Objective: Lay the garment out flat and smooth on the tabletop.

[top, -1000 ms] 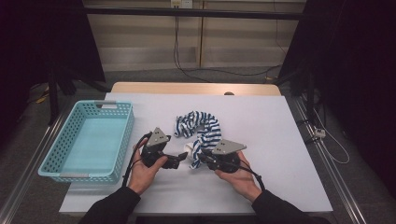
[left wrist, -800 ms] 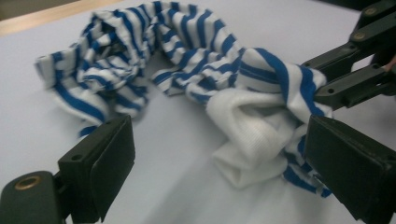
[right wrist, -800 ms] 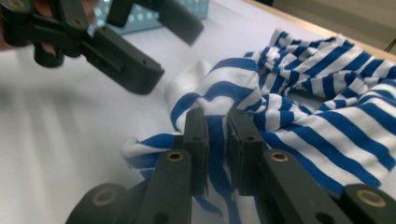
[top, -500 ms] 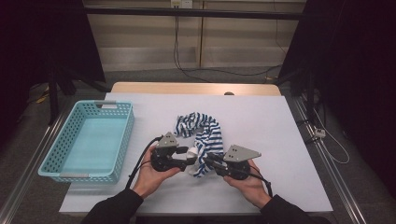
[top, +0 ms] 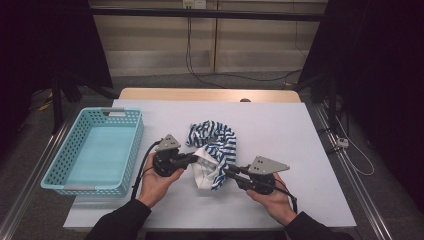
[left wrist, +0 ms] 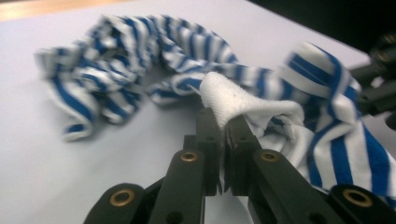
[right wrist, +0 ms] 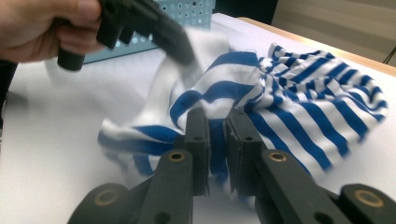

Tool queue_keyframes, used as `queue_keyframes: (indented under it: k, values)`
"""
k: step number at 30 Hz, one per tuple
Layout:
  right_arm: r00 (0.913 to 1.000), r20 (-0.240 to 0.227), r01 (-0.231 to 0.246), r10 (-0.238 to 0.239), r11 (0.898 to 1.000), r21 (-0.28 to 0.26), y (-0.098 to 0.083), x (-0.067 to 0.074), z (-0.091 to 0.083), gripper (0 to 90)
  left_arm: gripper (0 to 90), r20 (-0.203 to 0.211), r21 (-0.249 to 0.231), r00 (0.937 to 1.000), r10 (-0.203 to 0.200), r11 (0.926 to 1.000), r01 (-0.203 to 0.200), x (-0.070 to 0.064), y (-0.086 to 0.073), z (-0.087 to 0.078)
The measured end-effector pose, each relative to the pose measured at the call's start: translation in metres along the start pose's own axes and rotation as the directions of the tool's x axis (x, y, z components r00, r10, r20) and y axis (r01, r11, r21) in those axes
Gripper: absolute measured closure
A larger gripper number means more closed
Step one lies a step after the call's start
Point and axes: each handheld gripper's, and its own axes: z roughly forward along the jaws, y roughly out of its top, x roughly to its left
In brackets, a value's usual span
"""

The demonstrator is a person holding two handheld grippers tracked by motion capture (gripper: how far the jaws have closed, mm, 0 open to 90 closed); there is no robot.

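A crumpled blue-and-white striped garment (top: 215,145) lies in the middle of the white table (top: 300,135). My left gripper (top: 196,158) has just closed its jaws on a white edge of the garment (left wrist: 224,95), and the cloth is pinched between its pads. My right gripper (top: 226,171) is shut on a striped fold of the garment (right wrist: 217,135) at its near right side. Both grippers point toward each other, and the part of the cloth between them is lifted a little off the table. The far half of the garment rests on the table.
A light blue plastic basket (top: 55,172) stands on the left part of the table, with nothing in it. The table's wooden far edge (top: 210,94) runs behind the garment. Black cables trail from both grippers toward the person's forearms.
The left gripper moved right to the garment's near left edge and closed on its white part. The right gripper shifted right and nearer, drawing the striped cloth with it.
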Motion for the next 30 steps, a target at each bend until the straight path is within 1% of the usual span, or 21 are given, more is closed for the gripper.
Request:
queue_keyframes:
  k: [4, 5, 6, 7, 9, 10, 11, 13, 14, 15, 17, 19, 20, 22, 23, 24, 25, 26, 28, 29, 30]
  values:
    - [0.9999, -0.005, -0.013, 0.013, 1.000, 0.015, -0.005, -0.001, -0.007, 81.3, 86.5, -0.021, -0.002, 0.9997, -0.009, 1.0000, 0.009, 0.007, 0.001, -0.005]
    - [0.9999, -0.008, -0.012, 0.013, 1.000, 0.027, -0.008, 0.000, -0.008, 81.4, 86.5, -0.020, 0.001, 0.9998, -0.007, 1.0000, 0.007, 0.008, 0.000, -0.004]
    - [0.9998, -0.013, -0.011, 0.012, 0.998, 0.061, -0.014, 0.003, -0.011, 81.7, 86.5, -0.032, 0.019, 0.9995, -0.004, 0.9998, 0.005, 0.008, -0.001, -0.002]
    - [0.9998, -0.018, -0.005, 0.006, 0.997, 0.076, -0.017, 0.005, -0.012, 81.6, 86.5, -0.023, 0.018, 0.9997, -0.005, 0.9998, 0.006, 0.008, -0.001, 0.000]
    - [0.9999, -0.017, 0.000, 0.002, 0.996, 0.086, -0.020, 0.007, -0.012, 81.4, 86.5, -0.025, 0.023, 0.9997, -0.005, 0.9997, 0.005, 0.008, -0.002, 0.001]
    - [0.9998, -0.002, 0.018, -0.018, 0.992, 0.121, -0.024, 0.010, -0.015, 75.7, 86.5, -0.019, 0.027, 0.9998, -0.006, 0.9996, 0.007, 0.007, -0.003, 0.002]
    - [1.0000, 0.000, 0.004, -0.004, 0.991, 0.133, -0.027, 0.010, -0.016, 72.6, 86.4, -0.011, 0.039, 0.9999, 0.001, 0.9992, -0.001, 0.007, -0.004, 0.003]
    - [1.0000, -0.006, 0.008, -0.007, 0.991, 0.136, -0.028, 0.009, -0.017, 70.0, 86.3, -0.001, 0.041, 1.0000, -0.004, 0.9992, 0.004, 0.006, -0.006, 0.005]
    - [0.9999, 0.011, 0.008, -0.010, 0.993, 0.114, -0.026, 0.007, -0.020, 59.0, 86.2, 0.002, 0.059, 1.0000, 0.003, 0.9983, -0.003, 0.005, -0.009, 0.008]
    - [0.9998, 0.022, 0.001, -0.003, 0.995, 0.098, -0.023, 0.005, -0.021, 55.2, 86.2, 0.004, 0.065, 1.0000, 0.002, 0.9979, -0.002, 0.005, -0.010, 0.009]
    - [0.9996, 0.027, 0.001, -0.003, 0.998, 0.063, -0.016, 0.002, -0.024, 51.9, 85.7, 0.000, 0.072, 1.0000, 0.002, 0.9974, -0.002, 0.004, -0.010, 0.011]
    - [0.9994, 0.035, 0.003, -0.005, 0.998, 0.059, -0.012, 0.000, -0.025, 49.2, 84.1, 0.001, 0.068, 1.0000, -0.001, 0.9977, 0.001, 0.004, -0.010, 0.011]
    - [0.9994, 0.032, 0.007, -0.009, 0.998, 0.068, -0.006, -0.005, -0.023, 45.4, 83.2, 0.006, 0.063, 1.0000, 0.003, 0.9980, -0.003, 0.004, -0.011, 0.012]
    - [0.9993, 0.036, 0.006, -0.010, 0.996, 0.090, -0.001, -0.010, -0.019, 46.3, 82.6, 0.007, 0.072, 0.9998, 0.018, 0.9972, -0.019, 0.004, -0.010, 0.011]
    - [0.9993, 0.036, 0.006, -0.010, 0.996, 0.090, -0.001, -0.010, -0.019, 46.3, 82.6, 0.020, 0.072, 0.9995, 0.023, 0.9971, -0.024, 0.003, -0.010, 0.011]
    - [0.9993, 0.038, -0.008, 0.004, 0.995, 0.102, 0.005, -0.017, -0.011, 46.4, 85.7, 0.019, 0.069, 0.9992, 0.035, 0.9969, -0.036, 0.002, -0.009, 0.010]
    - [0.9993, 0.038, -0.008, 0.004, 0.995, 0.102, 0.005, -0.017, -0.011, 46.4, 85.7, 0.019, 0.069, 0.9992, 0.035, 0.9969, -0.036, 0.002, -0.009, 0.010]
    - [0.9987, 0.051, -0.016, 0.010, 0.993, 0.113, 0.012, -0.026, -0.001, 46.8, 85.7, 0.031, 0.061, 0.9994, 0.016, 0.9980, -0.017, 0.000, -0.009, 0.011]
    - [0.9973, 0.074, -0.016, 0.008, 0.994, 0.111, 0.021, -0.034, 0.011, 46.7, 85.5, 0.032, 0.067, 0.9991, 0.027, 0.9973, -0.029, 0.000, -0.010, 0.012]
    - [0.9967, 0.080, -0.022, 0.013, 0.993, 0.115, 0.025, -0.039, 0.018, 46.8, 85.2, 0.034, 0.060, 0.9994, 0.006, 0.9982, -0.008, -0.002, -0.010, 0.012]
    - [0.9966, 0.079, -0.033, 0.023, 0.992, 0.118, 0.029, -0.044, 0.026, 47.1, 84.3, 0.027, 0.063, 0.9995, 0.019, 0.9978, -0.020, -0.001, -0.010, 0.013]
